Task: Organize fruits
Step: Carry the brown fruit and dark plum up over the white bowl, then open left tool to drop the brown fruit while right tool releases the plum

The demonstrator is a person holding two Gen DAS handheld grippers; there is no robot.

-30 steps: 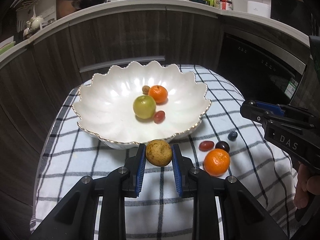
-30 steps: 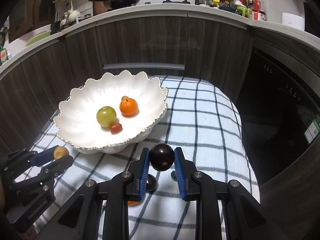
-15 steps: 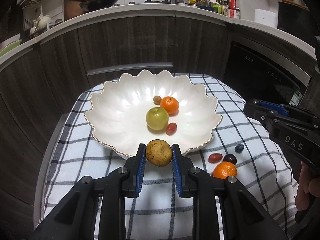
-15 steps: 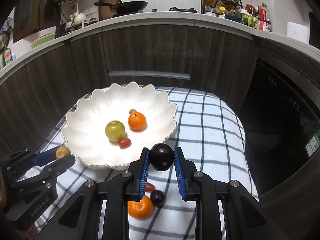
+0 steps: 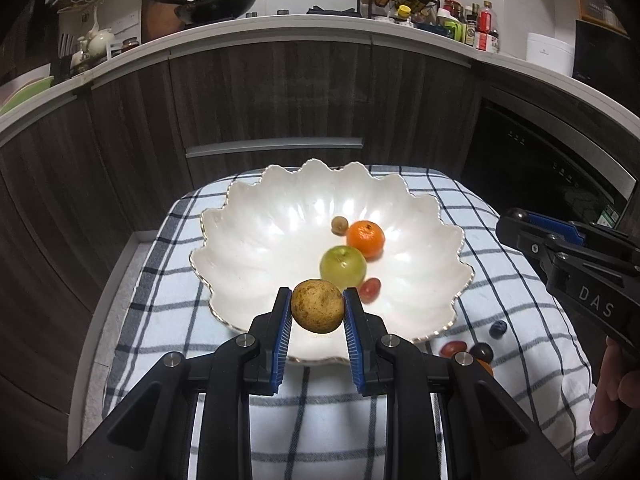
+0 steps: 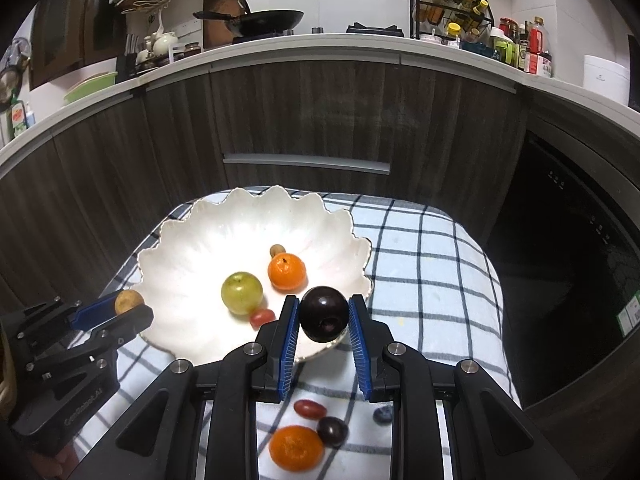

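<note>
Left wrist view: we hold the left gripper [image 5: 317, 312] clamped on a speckled brown fruit [image 5: 317, 306], its blue pads pressed against both sides, poised over the near rim of a scalloped white bowl [image 5: 256, 240]. Inside the bowl we see a green fruit [image 5: 343, 266], an orange mandarin [image 5: 365, 239], a red grape [image 5: 369, 289] just beside the green fruit, and a small brown fruit [image 5: 340, 225] touching the mandarin's far side. Our right gripper [image 6: 323, 316] grips a dark plum [image 6: 323, 314] between its pads, over the bowl's edge nearest that camera; in the left wrist view it enters from the right, with a hand [image 5: 614, 396] on its handle. The bowl stands on a blue-checked cloth [image 6: 420, 272]. On the cloth, in the right wrist view, we see a second mandarin [image 6: 295, 448], a second dark plum [image 6: 332, 431] touching it, a second red grape [image 6: 309, 408] and a blueberry [image 6: 383, 415] apart from them. A dark wok [image 6: 264, 20] sits on the counter behind.
</note>
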